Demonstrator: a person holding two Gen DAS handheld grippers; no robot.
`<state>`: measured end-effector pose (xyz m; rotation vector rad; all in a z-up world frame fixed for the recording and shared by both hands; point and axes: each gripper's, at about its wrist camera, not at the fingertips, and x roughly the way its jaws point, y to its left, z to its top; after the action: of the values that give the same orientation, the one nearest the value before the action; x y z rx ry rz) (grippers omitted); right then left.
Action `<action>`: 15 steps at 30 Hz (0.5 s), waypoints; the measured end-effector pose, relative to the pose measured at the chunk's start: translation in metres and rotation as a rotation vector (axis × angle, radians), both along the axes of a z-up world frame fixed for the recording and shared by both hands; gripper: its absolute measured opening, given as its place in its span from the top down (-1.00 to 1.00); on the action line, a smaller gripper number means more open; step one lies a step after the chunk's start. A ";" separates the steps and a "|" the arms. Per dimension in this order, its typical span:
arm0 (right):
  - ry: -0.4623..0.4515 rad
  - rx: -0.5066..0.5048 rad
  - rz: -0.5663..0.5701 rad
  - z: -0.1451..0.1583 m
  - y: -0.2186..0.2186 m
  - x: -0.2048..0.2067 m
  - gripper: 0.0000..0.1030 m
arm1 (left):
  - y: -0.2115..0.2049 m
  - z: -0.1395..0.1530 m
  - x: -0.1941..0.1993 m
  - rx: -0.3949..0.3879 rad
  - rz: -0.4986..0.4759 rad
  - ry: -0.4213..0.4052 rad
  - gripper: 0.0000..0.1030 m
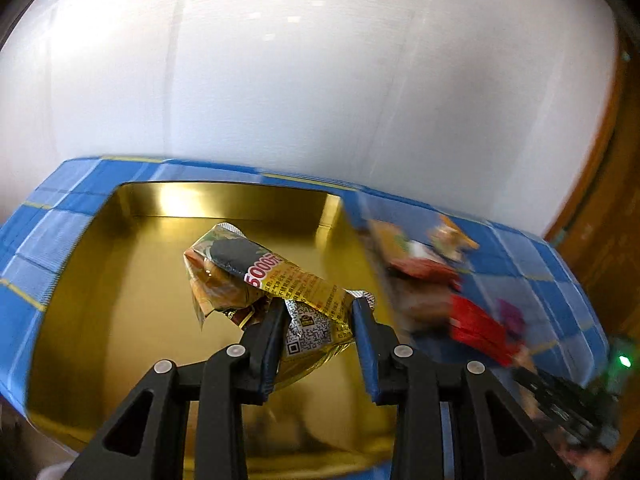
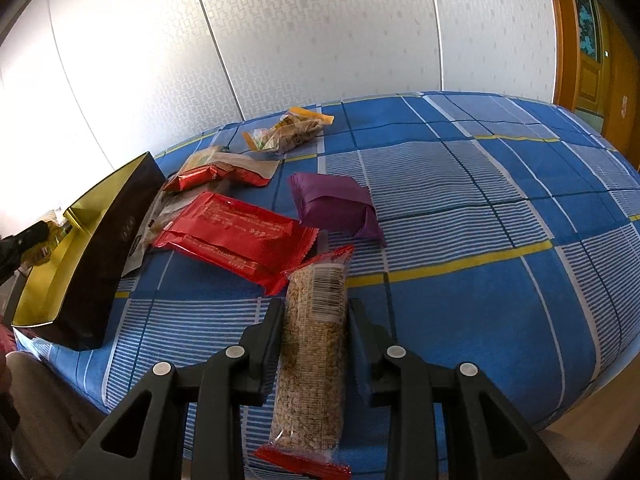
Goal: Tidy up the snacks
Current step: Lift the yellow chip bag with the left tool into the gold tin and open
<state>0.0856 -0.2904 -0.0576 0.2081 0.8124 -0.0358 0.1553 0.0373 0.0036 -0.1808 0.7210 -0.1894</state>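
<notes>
Jaws of the left gripper (image 1: 318, 316) pinch a yellow snack packet (image 1: 264, 280) right above the gold box (image 1: 100, 280); right gripper (image 2: 314, 316) jaws squeeze a grain bar (image 2: 314, 340) pointing straight ahead.

I see a blue checked cloth (image 2: 460, 216) with white and yellow stripes over the surface — behind it a pale patterned wall (image 2: 312, 32) and a wooden door (image 2: 588, 64).

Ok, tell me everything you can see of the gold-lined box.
The box is an open, lidless rectangular tray: shiny gold inside, dark brown outside with a small pale mark on its long side. It looks like foil-faced card. It sits upright on the blue checked cloth at the left edge, snack packets lying against its right side. The left tongs hold a yellow packet above its floor.
</notes>
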 end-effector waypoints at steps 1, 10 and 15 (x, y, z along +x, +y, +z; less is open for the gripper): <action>-0.002 -0.005 0.000 0.000 0.001 0.000 0.39 | 0.006 -0.002 0.004 0.001 0.018 0.006 0.34; -0.019 -0.024 0.010 0.000 0.003 0.001 0.40 | 0.067 -0.017 0.054 -0.033 0.198 0.097 0.34; -0.028 -0.026 0.002 -0.001 0.003 0.001 0.40 | 0.087 -0.023 0.069 -0.024 0.236 0.107 0.34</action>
<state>0.0870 -0.2875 -0.0587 0.1828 0.7834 -0.0413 0.2245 0.1240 -0.0196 -0.2982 0.7971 0.0373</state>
